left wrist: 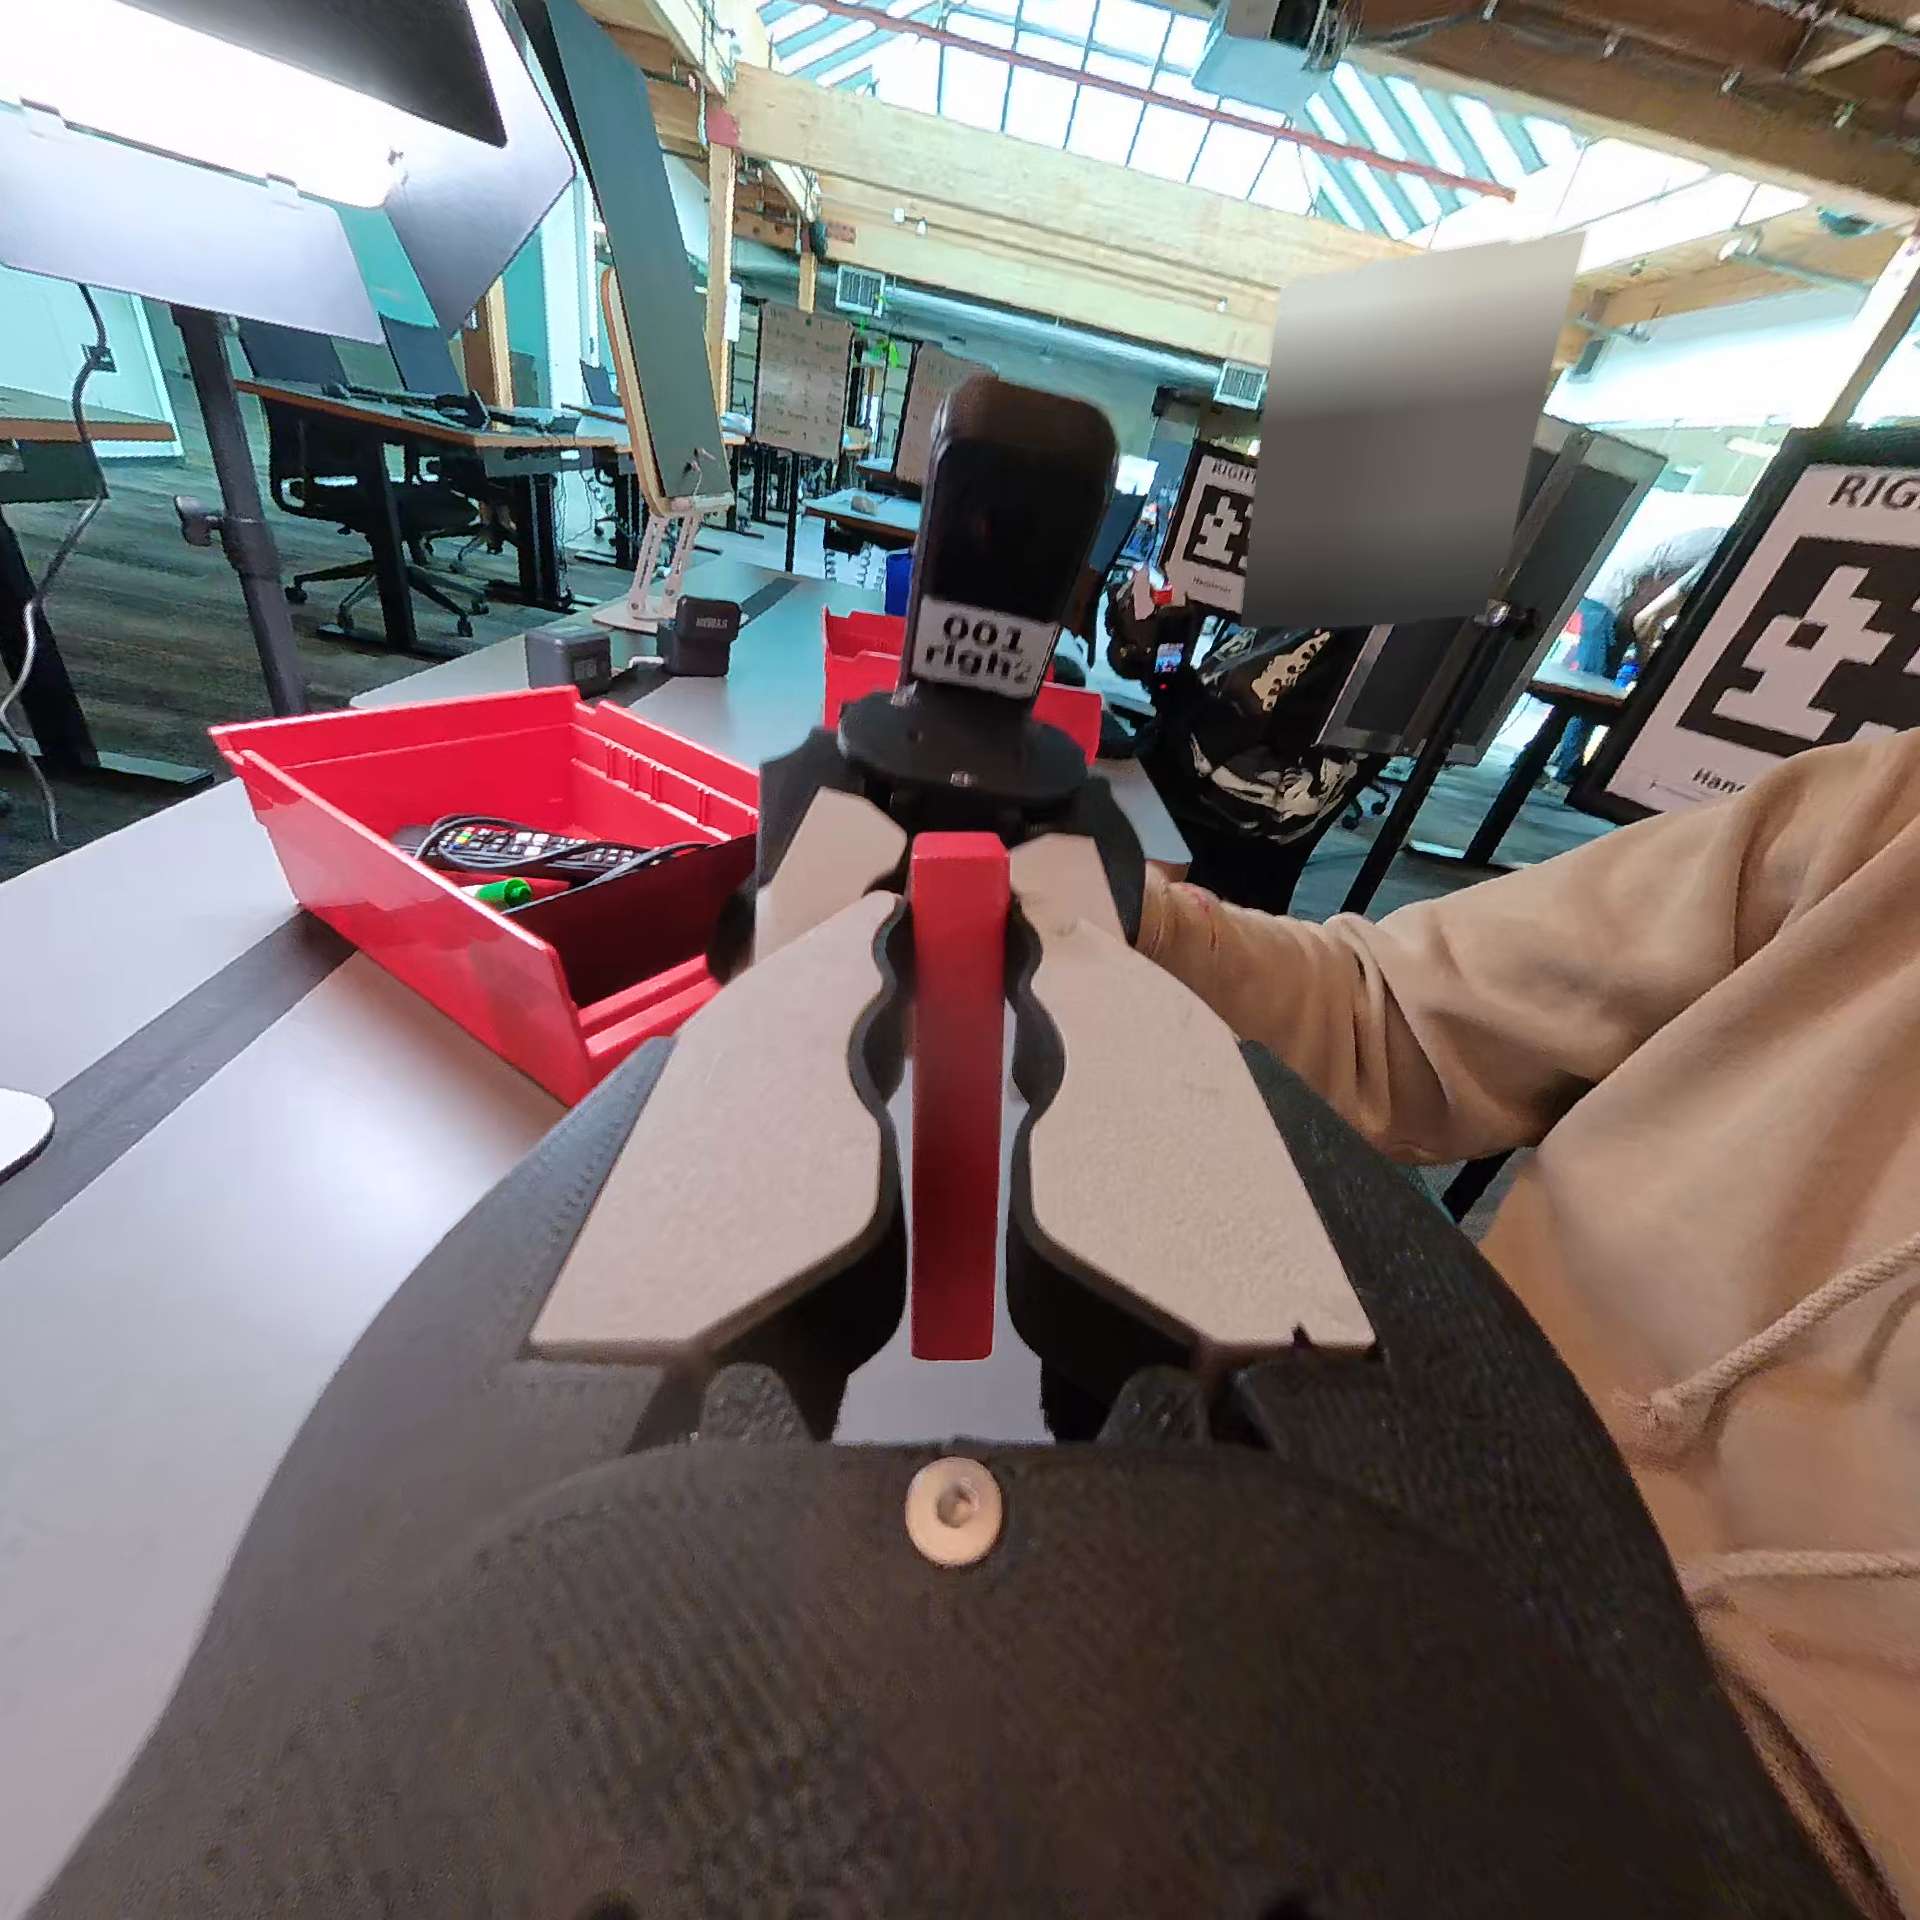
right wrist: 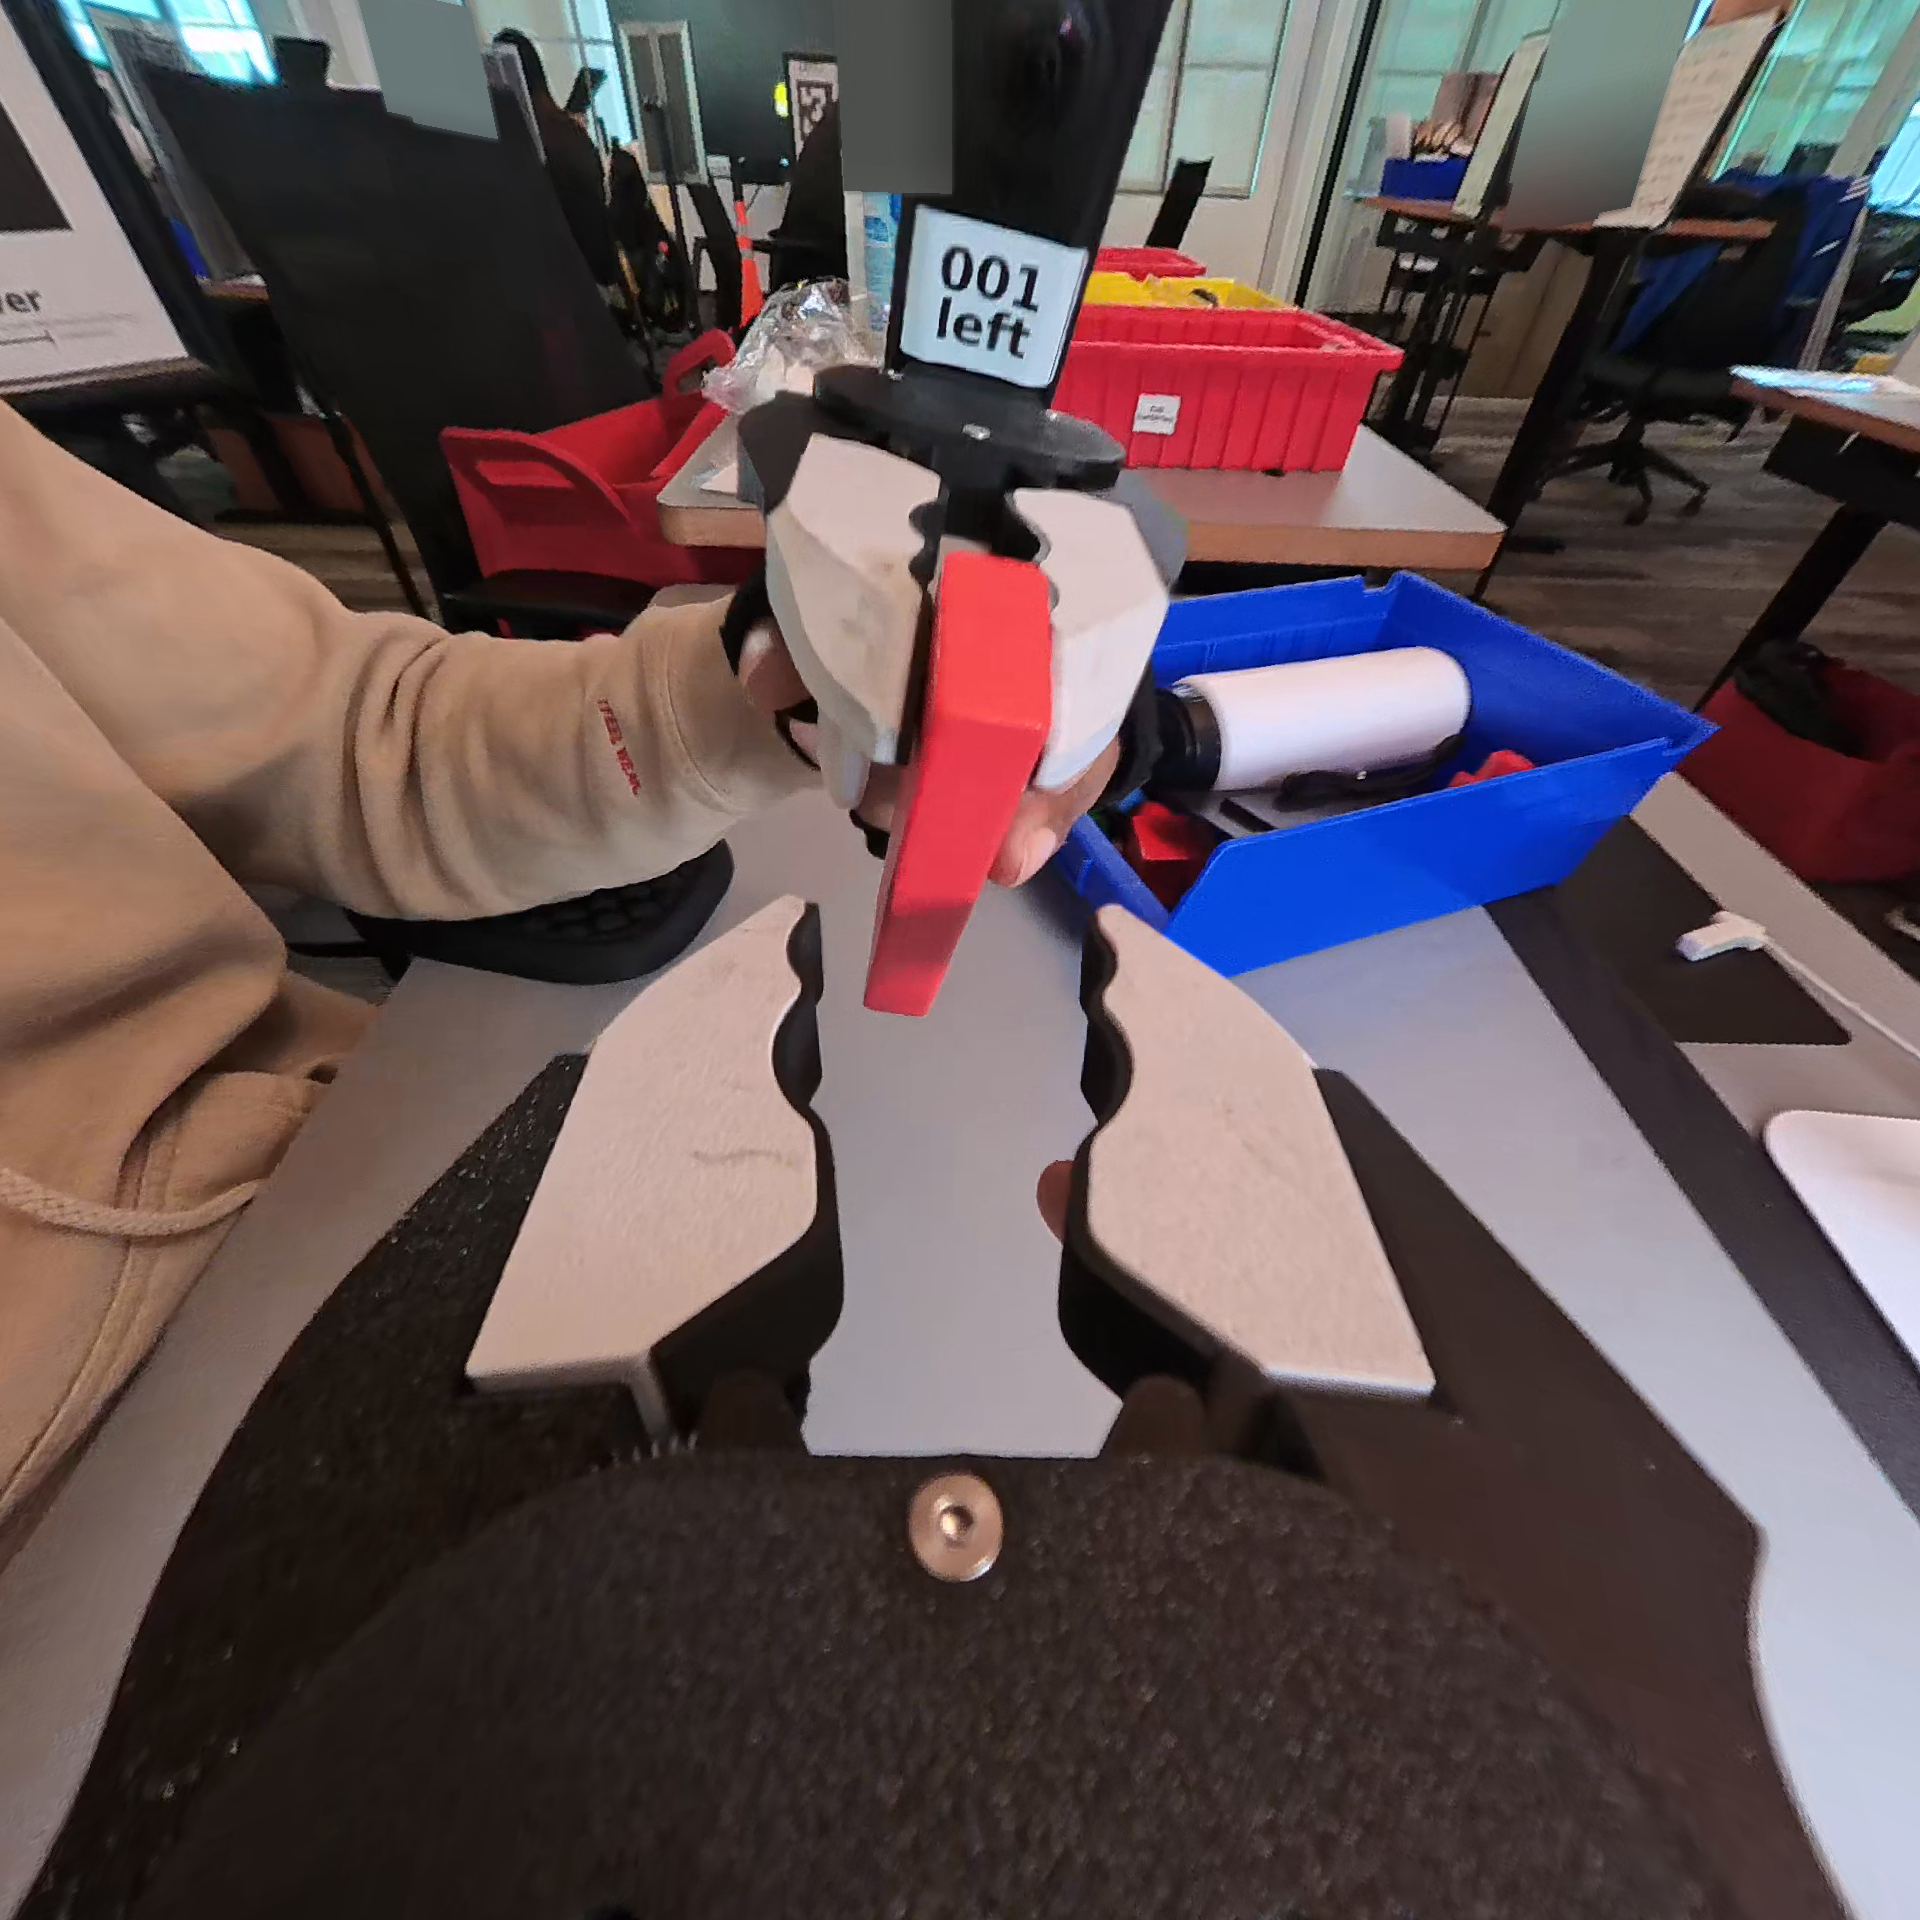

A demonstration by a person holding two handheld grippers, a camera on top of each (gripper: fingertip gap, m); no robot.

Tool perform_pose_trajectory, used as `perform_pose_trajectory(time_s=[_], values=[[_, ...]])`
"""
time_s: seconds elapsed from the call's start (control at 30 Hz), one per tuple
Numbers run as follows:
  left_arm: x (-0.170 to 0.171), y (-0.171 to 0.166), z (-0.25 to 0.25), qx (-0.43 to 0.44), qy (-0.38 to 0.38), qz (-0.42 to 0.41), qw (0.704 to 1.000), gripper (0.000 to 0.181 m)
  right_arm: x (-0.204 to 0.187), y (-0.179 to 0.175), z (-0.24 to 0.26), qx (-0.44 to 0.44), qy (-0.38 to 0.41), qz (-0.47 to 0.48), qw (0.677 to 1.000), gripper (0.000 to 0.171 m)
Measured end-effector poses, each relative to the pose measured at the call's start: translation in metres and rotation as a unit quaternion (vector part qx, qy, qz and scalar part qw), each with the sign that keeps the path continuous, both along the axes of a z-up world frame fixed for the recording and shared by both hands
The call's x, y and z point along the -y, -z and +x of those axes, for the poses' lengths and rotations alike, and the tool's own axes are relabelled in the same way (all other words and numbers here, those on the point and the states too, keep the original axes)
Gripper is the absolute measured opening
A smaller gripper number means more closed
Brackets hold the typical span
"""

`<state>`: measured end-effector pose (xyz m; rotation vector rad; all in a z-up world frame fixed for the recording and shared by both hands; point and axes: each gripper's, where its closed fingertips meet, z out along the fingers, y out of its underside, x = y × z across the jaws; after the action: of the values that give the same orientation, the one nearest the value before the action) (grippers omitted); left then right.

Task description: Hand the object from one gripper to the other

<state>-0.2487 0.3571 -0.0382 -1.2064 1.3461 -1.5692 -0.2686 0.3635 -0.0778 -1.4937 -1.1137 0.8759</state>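
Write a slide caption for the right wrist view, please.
Left hand-held gripper offers a red block to the open right hand-held gripper.

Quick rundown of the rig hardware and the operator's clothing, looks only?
Both claws match: the left claw and right claw each have two pale grey plates with wavy black inner pads on a textured black printed body, with a silver screw at the centre. Each carries a black post with a white label. The operator wears a tan hooded sweatshirt with drawstrings.
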Motion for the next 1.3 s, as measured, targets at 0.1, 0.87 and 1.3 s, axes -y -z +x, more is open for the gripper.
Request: perform_pose_trajectory(time_s=[0.1,0.87,1.3], values=[[-0.002,-0.003,0.0,0.011,-0.003,-0.011,1.0,0.016,-0.001,0.01,-0.013,-0.004,-0.012,-0.015,1.0,0.047],[-0.095,-0.031,-0.057,0.035,-0.27,0.059,0.96,0.048,-0.061,0.06,0.357,0.347,0.623,-0.045,0.7,0.016],[-0.128,-0.042,-0.1,0.04,-0.344,0.065,0.936,0.044,-0.072,0.036,0.36,0.224,0.658,-0.005,0.719,0.031]])
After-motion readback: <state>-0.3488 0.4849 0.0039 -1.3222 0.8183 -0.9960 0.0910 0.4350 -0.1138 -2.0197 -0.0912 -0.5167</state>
